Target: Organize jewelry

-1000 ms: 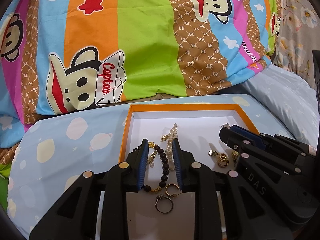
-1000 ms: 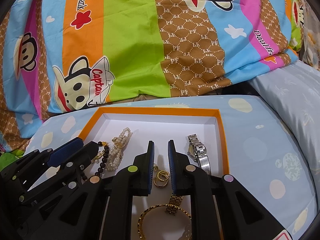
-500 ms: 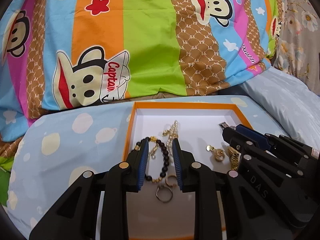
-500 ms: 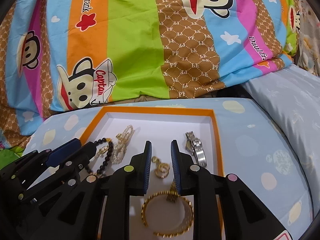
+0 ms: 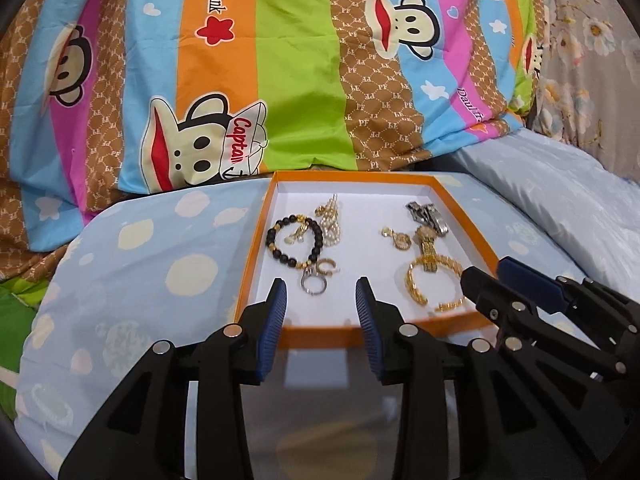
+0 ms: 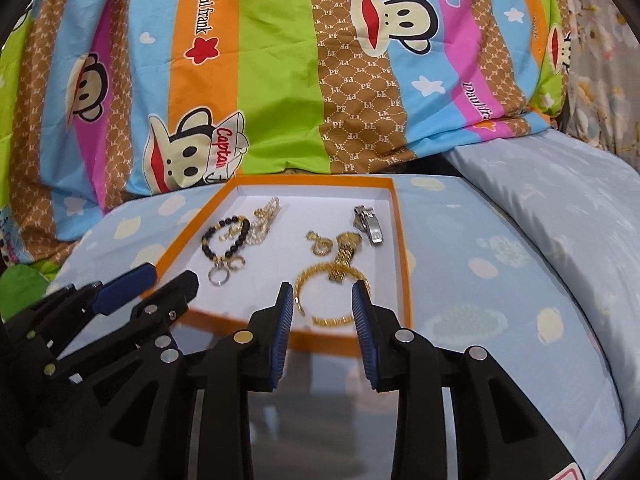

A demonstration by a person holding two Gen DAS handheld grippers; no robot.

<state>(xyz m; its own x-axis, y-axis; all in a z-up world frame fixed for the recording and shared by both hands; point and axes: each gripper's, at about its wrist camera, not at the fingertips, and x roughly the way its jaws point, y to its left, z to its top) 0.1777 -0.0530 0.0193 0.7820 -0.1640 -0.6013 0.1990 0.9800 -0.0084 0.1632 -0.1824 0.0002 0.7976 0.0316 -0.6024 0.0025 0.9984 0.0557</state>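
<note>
An orange-rimmed white tray (image 5: 253, 256) lies on the bed and holds the jewelry. On its left are a black bead bracelet (image 5: 276, 248), a pearl bracelet (image 5: 330, 224) and a silver ring (image 5: 312, 284). On its right are a gold bangle (image 5: 416, 292), gold earrings (image 5: 400, 240) and a silver watch (image 5: 430, 216). My left gripper (image 5: 321, 286) hovers at the tray's near edge, jaws opening, nothing gripped. Beside it, my right gripper (image 6: 322, 286) is also opening and holds nothing. The bangle (image 6: 320, 276) lies on the tray (image 6: 404, 264) beyond its tips.
A striped monkey-print quilt (image 5: 296, 80) rises behind the tray. The tray rests on a light blue spotted sheet (image 5: 160, 264). A pale blue pillow (image 5: 560, 208) lies to the right, with floral fabric (image 5: 580, 40) behind it.
Both grippers have drawn back from over the jewelry to the tray's near edge, and their jaws have widened. The jewelry stays lying in the tray.
</note>
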